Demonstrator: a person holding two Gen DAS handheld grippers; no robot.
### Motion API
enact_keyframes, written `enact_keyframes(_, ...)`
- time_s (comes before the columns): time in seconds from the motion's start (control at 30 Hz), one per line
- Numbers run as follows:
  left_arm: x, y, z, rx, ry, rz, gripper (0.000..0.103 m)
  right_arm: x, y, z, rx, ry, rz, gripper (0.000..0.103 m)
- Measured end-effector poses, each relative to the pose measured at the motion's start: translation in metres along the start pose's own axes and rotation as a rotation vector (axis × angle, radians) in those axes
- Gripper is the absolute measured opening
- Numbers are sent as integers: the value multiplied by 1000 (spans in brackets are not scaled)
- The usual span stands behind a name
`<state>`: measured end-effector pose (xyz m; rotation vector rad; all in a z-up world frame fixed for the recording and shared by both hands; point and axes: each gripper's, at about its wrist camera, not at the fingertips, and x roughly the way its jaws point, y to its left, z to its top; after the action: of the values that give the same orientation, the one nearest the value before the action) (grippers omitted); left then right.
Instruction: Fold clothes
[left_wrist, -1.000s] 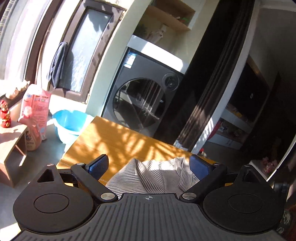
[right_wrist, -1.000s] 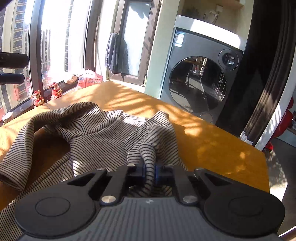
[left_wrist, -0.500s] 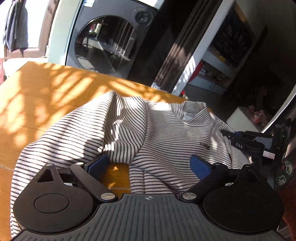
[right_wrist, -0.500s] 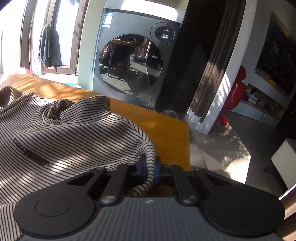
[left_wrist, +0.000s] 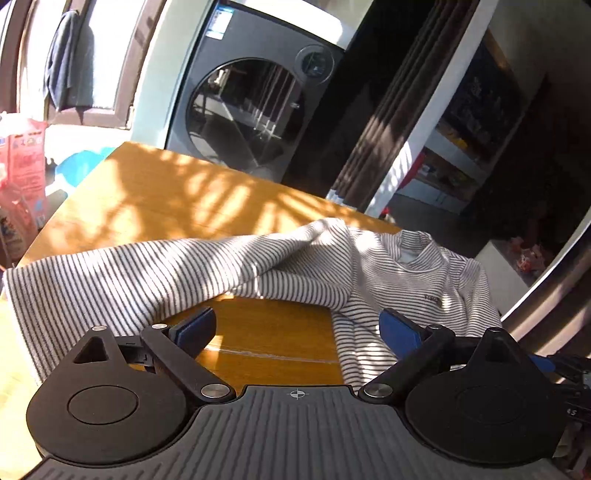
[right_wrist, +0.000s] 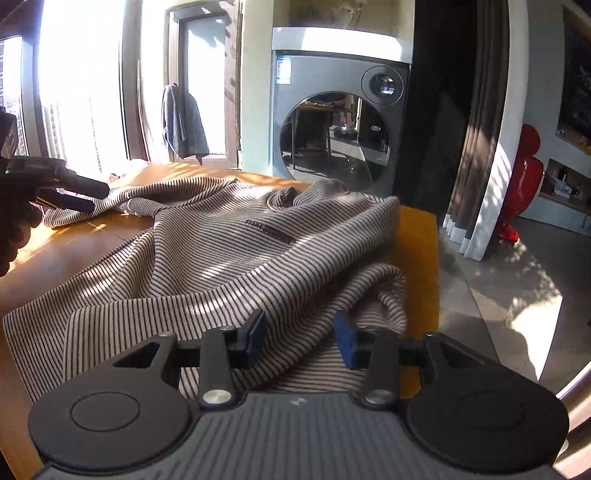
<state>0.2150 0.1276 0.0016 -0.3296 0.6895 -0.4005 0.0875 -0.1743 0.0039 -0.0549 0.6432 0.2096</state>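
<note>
Two grippers — left gripper (left_wrist: 297, 328) and right gripper (right_wrist: 298, 338), both with jaws spread, empty; one striped sweater (right_wrist: 229, 254) spread rumpled on one wooden desk (left_wrist: 155, 195); beyond — one washing machine (right_wrist: 338, 122)

Shirt (right_wrist: 229, 258): cream with thin dark horizontal stripes, dark lettering on chest.
Table (left_wrist: 155, 192): honey-orange wood, dappled with sun patches.
Gripper pads (right_wrist: 343, 341): blue, on black arms.
Washing machine (right_wrist: 340, 110): dark grey, white top.
Basin (left_wrist: 79, 166): light blue.
Hanging cloth (right_wrist: 183, 122): navy.
Chair (right_wrist: 522, 184): glossy red.
</note>
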Motion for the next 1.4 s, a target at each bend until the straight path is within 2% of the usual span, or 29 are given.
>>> enact_keyframes(0.03, 2, -16, -1, 19, -12, -43, 100, 8, 0, -9, 53, 17, 9, 38)
enact_keyframes(0.07, 4, -33, -2, 38, -23, -85, 101, 11, 4, -14, 74, -8, 15, 38)
enact_keyframes(0.17, 31, -71, -6, 54, -49, -132, 103, 16, 17, -10, 19, -14, 26, 38)
enact_keyframes(0.23, 59, -89, -16, 64, -37, -123, 103, 17, 13, -11, 32, -10, 41, 38)
enact_keyframes(0.33, 78, -91, -36, 76, 2, -41, 103, 11, 10, -17, 38, -11, 55, 38)
enact_keyframes(0.53, 37, -67, -60, 7, -43, 7, 103, 3, 39, -23, -54, -14, 100, 37)
enact_keyframes(0.63, 18, -56, -67, -31, -82, 29, 103, -13, 64, -21, -207, -45, 32, 38)
enact_keyframes(0.7, 12, -53, -68, -40, -95, 31, 103, -42, 79, -18, -303, -113, 92, 41)
enact_keyframes(0.73, 11, -51, -69, -48, -105, 28, 103, -57, 86, -16, -334, -125, 155, 52)
enact_keyframes(0.8, 12, -48, -69, -60, -101, 29, 103, -73, 102, -12, -399, -110, 261, 63)
enact_keyframes(0.9, 13, -46, -67, -68, -95, 25, 103, -68, 138, -29, -479, -28, 322, 63)
enact_keyframes(0.97, 11, -47, -67, -67, -102, 25, 103, -55, 159, -43, -531, -11, 290, 62)
enact_keyframes(1.0, 11, -48, -66, -68, -104, 23, 103, -51, 165, -46, -533, -40, 266, 57)
enact_keyframes(1.03, 10, -48, -66, -70, -107, 22, 103, -48, 169, -43, -529, -51, 240, 24)
enact_keyframes(1.07, 7, -46, -64, -79, -111, 22, 103, -49, 164, -34, -509, -67, 224, 11)
enact_keyframes(1.13, -5, -43, -57, -107, -129, 24, 103, -56, 145, -11, -439, -111, 183, 10)
enact_keyframes(1.23, -28, -42, -44, -96, -135, -12, 103, -84, 66, 45, -223, -249, -27, 5)
enact_keyframes(1.33, -35, -50, -42, -56, -116, -42, 103, -133, -35, 84, 98, -401, -216, 5)
enact_keyframes(1.4, -35, -57, -44, -33, -98, -65, 103, -154, -70, 94, 193, -455, -280, 5)
